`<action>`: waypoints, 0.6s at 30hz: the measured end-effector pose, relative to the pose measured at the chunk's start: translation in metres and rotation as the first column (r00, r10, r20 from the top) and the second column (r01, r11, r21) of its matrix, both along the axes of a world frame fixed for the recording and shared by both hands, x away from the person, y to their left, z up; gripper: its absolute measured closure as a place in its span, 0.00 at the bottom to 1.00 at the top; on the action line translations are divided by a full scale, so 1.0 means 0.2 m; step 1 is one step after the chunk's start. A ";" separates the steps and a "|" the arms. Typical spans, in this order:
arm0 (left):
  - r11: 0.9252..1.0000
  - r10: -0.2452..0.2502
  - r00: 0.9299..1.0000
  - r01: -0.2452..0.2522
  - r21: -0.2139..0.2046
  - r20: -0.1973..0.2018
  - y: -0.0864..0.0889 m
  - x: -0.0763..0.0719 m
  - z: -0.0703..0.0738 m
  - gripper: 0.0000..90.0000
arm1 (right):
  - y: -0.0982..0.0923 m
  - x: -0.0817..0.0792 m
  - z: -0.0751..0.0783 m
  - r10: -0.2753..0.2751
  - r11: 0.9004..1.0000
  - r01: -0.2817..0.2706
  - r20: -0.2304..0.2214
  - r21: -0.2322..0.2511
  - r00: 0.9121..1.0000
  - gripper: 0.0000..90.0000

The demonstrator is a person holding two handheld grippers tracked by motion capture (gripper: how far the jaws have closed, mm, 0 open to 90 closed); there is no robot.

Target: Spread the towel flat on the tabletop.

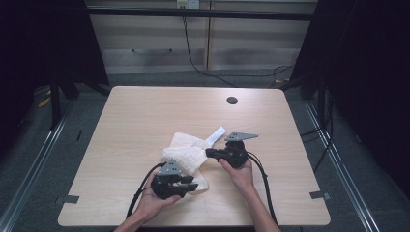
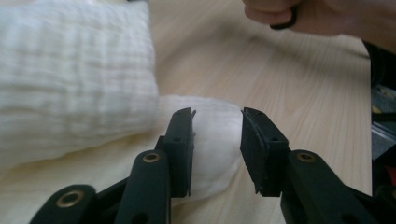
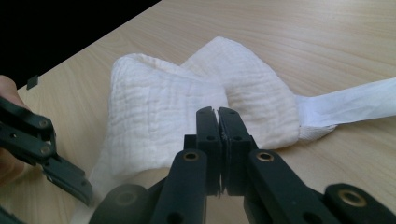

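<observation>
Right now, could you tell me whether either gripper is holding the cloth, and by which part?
The right gripper pinches the white cloth at its near edge; the left gripper stands open, holding nothing.

I work at a pale wooden table [image 1: 145, 116] with rounded corners and a round dark grommet hole [image 1: 232, 100] near its far edge. Grey carpet floor [image 1: 29, 159] lies around it, with metal rails [image 1: 34, 164] running along both sides. Black curtains [image 1: 367, 72] hang at left and right. Behind my table stands a light panelled wall [image 1: 154, 43] under a dark horizontal bar [image 1: 203, 13], and a black cable [image 1: 193, 63] drops down it to the floor. The light is soft and even.
</observation>
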State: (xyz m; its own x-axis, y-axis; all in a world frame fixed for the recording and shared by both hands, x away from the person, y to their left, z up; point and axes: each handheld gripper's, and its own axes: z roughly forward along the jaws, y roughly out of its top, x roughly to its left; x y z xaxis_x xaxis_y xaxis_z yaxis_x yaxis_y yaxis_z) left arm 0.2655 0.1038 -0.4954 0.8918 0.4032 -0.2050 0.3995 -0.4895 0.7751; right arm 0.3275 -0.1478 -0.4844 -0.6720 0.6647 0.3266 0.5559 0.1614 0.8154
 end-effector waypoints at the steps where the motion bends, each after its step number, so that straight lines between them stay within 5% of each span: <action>1: 1.000 -0.006 1.000 0.006 0.008 0.000 -0.01 0.00 -0.01 0.68 | 0.00 0.00 0.00 0.002 1.000 -0.002 0.002 -0.005 1.000 0.98; 9: 0.999 -0.028 0.999 0.027 0.043 0.018 -0.03 -0.01 -0.03 0.63 | -0.01 0.00 -0.01 0.003 1.000 -0.003 -0.004 -0.007 1.000 0.98; 14: 0.996 -0.055 0.998 0.052 0.075 0.038 -0.02 -0.02 -0.03 0.93 | -0.02 0.00 0.00 -0.004 1.000 0.004 -0.005 -0.006 1.000 0.98; 18: 0.999 -0.033 0.999 0.033 0.020 0.024 0.02 -0.01 0.01 0.97 | -0.05 -0.01 0.01 -0.017 1.000 0.017 0.002 -0.002 1.000 0.98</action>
